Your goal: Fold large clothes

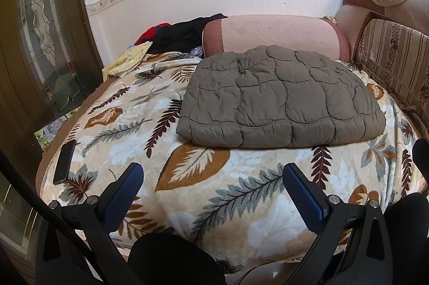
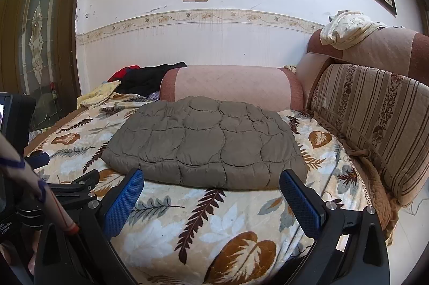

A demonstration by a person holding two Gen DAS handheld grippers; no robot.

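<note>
A grey-brown quilted jacket (image 1: 281, 97) lies folded into a flat rectangle on the leaf-patterned blanket (image 1: 214, 191) that covers the sofa seat. In the right wrist view the folded jacket (image 2: 203, 140) sits just beyond my fingers. My left gripper (image 1: 211, 172) hovers open over the blanket, short of the jacket's near edge, with nothing between its blue pads. My right gripper (image 2: 211, 180) is open too, its fingertips level with the jacket's front edge and holding nothing. The left gripper's body (image 2: 80, 186) shows at the left of the right wrist view.
A black phone (image 1: 64, 161) lies at the blanket's left edge. Black and red clothes (image 1: 182, 33) and a yellow cloth (image 1: 128, 60) are piled at the far left. A pink bolster (image 1: 273, 33) lies behind the jacket. Striped back cushions (image 2: 375, 124) line the right; a white cloth (image 2: 346, 27) drapes the sofa top.
</note>
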